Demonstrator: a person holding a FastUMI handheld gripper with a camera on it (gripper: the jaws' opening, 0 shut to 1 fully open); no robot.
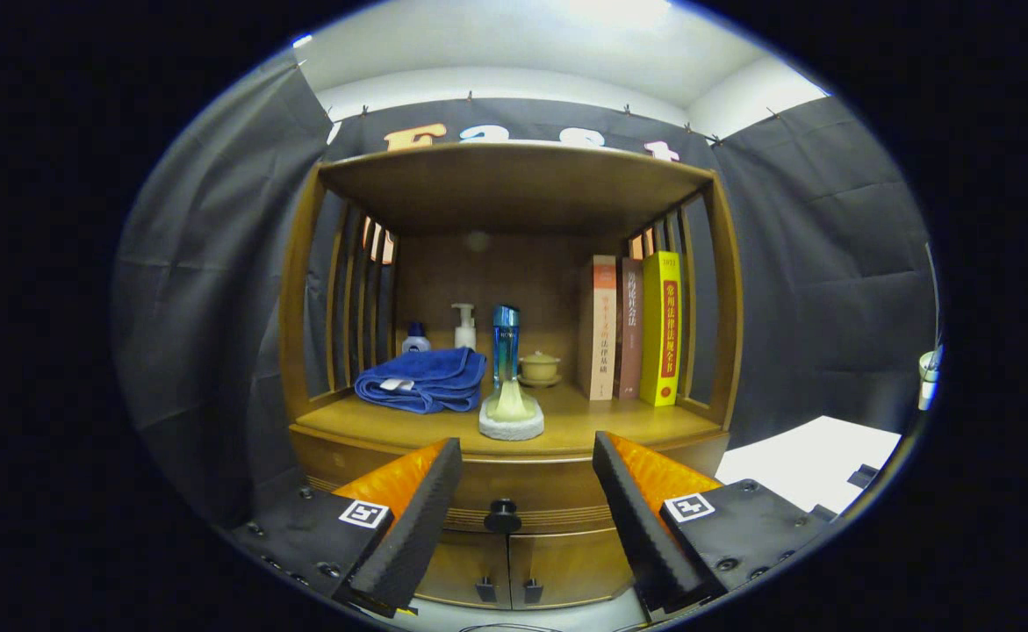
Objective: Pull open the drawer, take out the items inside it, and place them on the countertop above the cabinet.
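While drawer (502, 497) closed: claw (527, 505) agape.

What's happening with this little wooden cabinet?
A person is holding a gripper open in front of a cabinet, its fingers either side of the dark knob of the drawer, which is shut. Nothing is gripped. On the countertop above sit a blue towel, a blue bottle, a brush, a small lidded pot and three books.
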